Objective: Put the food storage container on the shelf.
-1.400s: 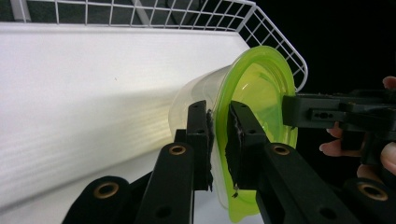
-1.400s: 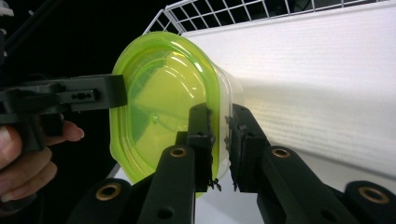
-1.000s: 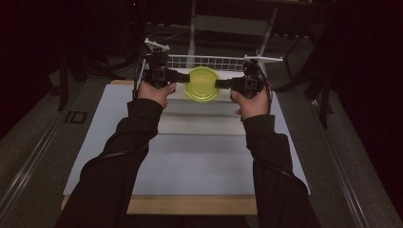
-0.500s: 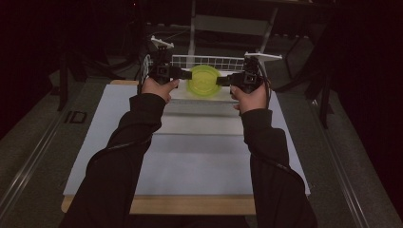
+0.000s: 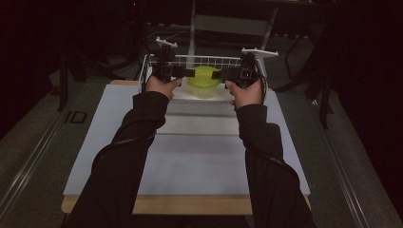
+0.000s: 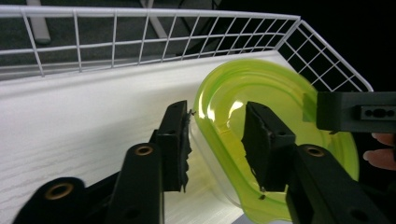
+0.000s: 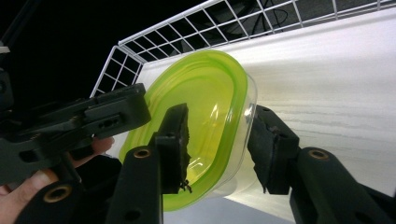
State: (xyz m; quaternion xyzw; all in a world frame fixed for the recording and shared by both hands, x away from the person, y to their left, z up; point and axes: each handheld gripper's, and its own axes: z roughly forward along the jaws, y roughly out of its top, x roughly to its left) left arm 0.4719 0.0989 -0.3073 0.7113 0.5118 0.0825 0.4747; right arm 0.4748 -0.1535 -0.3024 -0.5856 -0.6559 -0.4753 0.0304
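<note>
1. We start with the clear plastic tub with the lime-green oval lid [image 5: 204, 78]. It hangs tilted over the white shelf inside the white wire basket [image 5: 199, 60], near that basket's far rail, and is not yet set down.
2. To the left of the tub, the left gripper [image 6: 217, 140] has its jaws astride the lid rim, one outside the wall and one over the lid. They look clamped on the tub, though a sliver of gap shows at the outer jaw.
3. To the right of the tub, the right gripper [image 7: 219, 140] pinches the opposite rim the same way, closed on the tub (the other tool shows beyond it).
4. Our worry: both holds are on a thin, slick lid edge. If either hand twists or lets go first, we judge the tub could swing, slip out, or pop its lid and knock the basket wire.
5. Compared with a second ago, the tub has travelled away from us, from in front of the basket to inside it, with both hands further forward.
</note>
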